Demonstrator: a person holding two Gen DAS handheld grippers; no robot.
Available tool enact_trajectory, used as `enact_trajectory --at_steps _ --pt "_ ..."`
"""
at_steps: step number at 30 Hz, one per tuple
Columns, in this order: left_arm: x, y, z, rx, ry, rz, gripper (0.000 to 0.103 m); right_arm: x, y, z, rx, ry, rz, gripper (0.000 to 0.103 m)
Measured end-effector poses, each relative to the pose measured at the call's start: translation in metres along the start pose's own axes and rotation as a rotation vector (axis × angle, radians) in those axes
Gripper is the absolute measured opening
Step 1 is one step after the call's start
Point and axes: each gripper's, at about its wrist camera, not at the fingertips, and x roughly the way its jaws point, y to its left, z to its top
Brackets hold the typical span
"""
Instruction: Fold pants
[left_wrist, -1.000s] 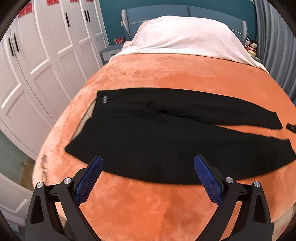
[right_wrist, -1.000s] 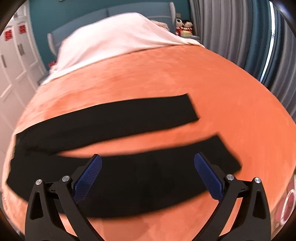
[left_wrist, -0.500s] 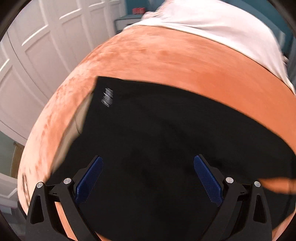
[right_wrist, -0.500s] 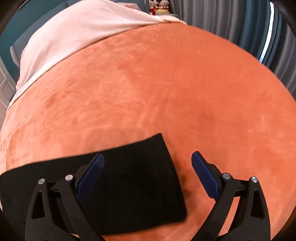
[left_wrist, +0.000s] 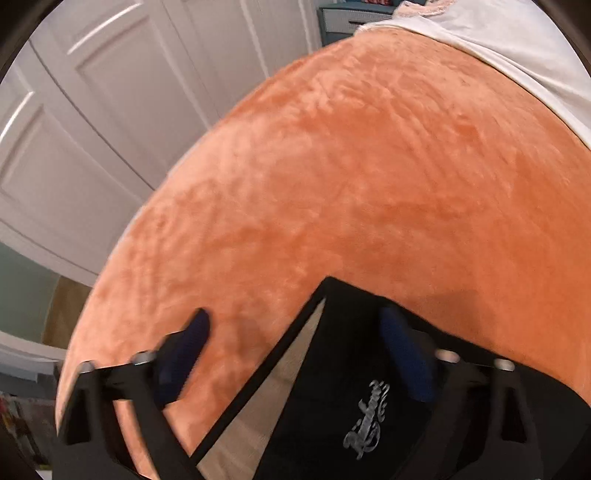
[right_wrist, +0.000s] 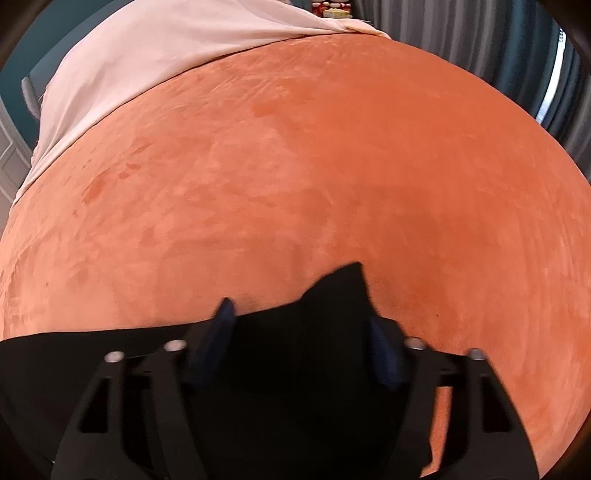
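Pants (left_wrist: 373, 369), black, are straddled at the waistband corner by the left gripper (left_wrist: 295, 328), whose jaws are closing with the fabric between them, not yet pinched. A bunched leg end (right_wrist: 332, 295) is enclosed by the right gripper (right_wrist: 299, 317), also closing; contact cannot be told. Both ends lie on an orange blanket (right_wrist: 332, 166) beside a white sheet (right_wrist: 147, 55).

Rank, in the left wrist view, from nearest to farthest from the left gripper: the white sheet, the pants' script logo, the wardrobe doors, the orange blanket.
1. Script logo on the pants, between the closing fingers, toward the right one.
2. Orange blanket, directly ahead.
3. Wardrobe doors at left and white sheet at upper right: too close to call.
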Motion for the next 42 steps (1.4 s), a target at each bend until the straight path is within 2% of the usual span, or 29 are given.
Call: enact_trajectory --at_steps 1,2,3,6,9,13,17,22,27,30,35,38,42 --pt "0.001 -0.002 -0.001 0.002 0.011 -0.038 0.056 0.0 0.002 0.001 -0.009 0.004 0.006 0.031" --pt "-0.001 -0.004 -0.001 0.003 0.015 -0.076 0.034 -0.001 0.006 0.003 -0.017 0.012 0.015 0.026" --pt "-0.003 -0.006 0.0 0.006 0.011 -0.092 0.026 -0.002 0.01 0.005 -0.032 0.013 0.007 0.019" --pt "-0.028 -0.015 -0.001 0.048 -0.044 -0.088 0.021 -0.015 0.014 0.01 -0.03 -0.014 0.017 0.014" --pt "-0.07 0.004 -0.005 0.021 -0.107 -0.17 0.021 -0.042 0.01 0.013 0.007 -0.07 0.059 0.012" --pt "-0.128 0.037 -0.024 0.012 -0.173 -0.268 0.021 -0.102 0.005 0.018 0.005 -0.163 0.134 0.012" --pt "-0.176 0.07 -0.057 0.029 -0.205 -0.333 0.021 -0.169 -0.009 0.004 -0.028 -0.244 0.207 0.012" --pt "-0.216 0.117 -0.118 0.048 -0.201 -0.367 0.021 -0.234 -0.03 -0.039 -0.091 -0.299 0.26 0.012" --pt "-0.216 0.144 -0.179 0.118 -0.149 -0.292 0.021 -0.25 -0.058 -0.091 -0.132 -0.258 0.227 0.012" --pt "-0.203 0.155 -0.215 0.144 -0.102 -0.249 0.021 -0.24 -0.068 -0.126 -0.156 -0.202 0.198 0.012" --pt "-0.158 0.147 -0.266 0.219 -0.002 -0.139 0.021 -0.205 -0.072 -0.165 -0.174 -0.1 0.136 0.012" --pt "-0.141 0.142 -0.278 0.228 0.016 -0.095 0.021 -0.187 -0.074 -0.181 -0.172 -0.059 0.093 0.012" --pt "-0.134 0.141 -0.281 0.215 0.02 -0.06 0.022 -0.176 -0.079 -0.192 -0.14 -0.038 0.081 0.012"
